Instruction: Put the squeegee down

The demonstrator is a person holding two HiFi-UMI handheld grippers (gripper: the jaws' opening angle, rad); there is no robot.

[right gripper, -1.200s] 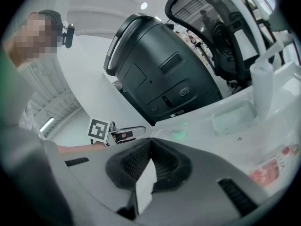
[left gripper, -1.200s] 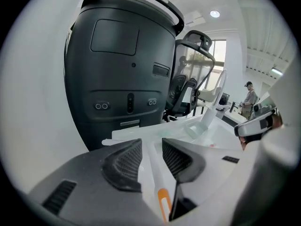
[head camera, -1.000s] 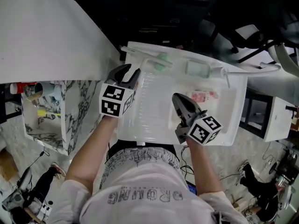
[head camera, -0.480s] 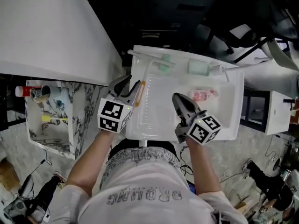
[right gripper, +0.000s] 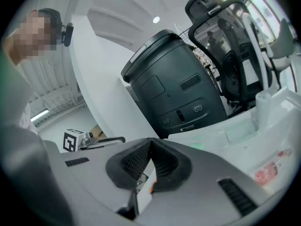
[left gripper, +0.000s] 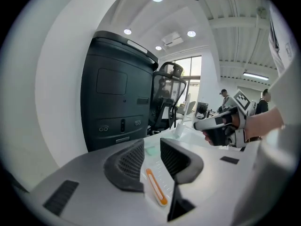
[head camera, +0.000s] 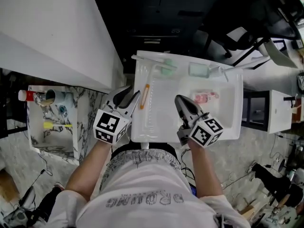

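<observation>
- Noted a broad white slanted panel (head camera: pixel 52 32) along the left of the head view, and a dark grey plastic cabinet with buttons (left gripper: pixel 117 102) beyond the work area.
- Found a white rectangular plastic tray (head camera: pixel 164 120) directly in front of the person, with both grippers at its near end.
- Positioned at the tray's left rim: left gripper (head camera: pixel 132 94), jaws parted and just then closing part-way. Nothing between the pads, nothing grasped.
- Positioned over the tray's near middle: right gripper (head camera: pixel 178 99), jaw tips pressed together, empty.
- Located the white squeegee with orange-trimmed handle (head camera: pixel 145 89) lying flat on the tray floor close to the left wall. Released, just ahead of the left gripper's tips and clear of them. Handle visible through the jaw gap in the left gripper view.
- Recorded a translucent pale green rectangular box (head camera: pixel 202 69) at the tray's far edge.
- Recorded a pale green sponge (head camera: pixel 166 66) at the far edge, beside the squeegee's far end.
- Recorded a pink printed packet (head camera: pixel 207 97) right of centre, ahead of the right gripper.
</observation>
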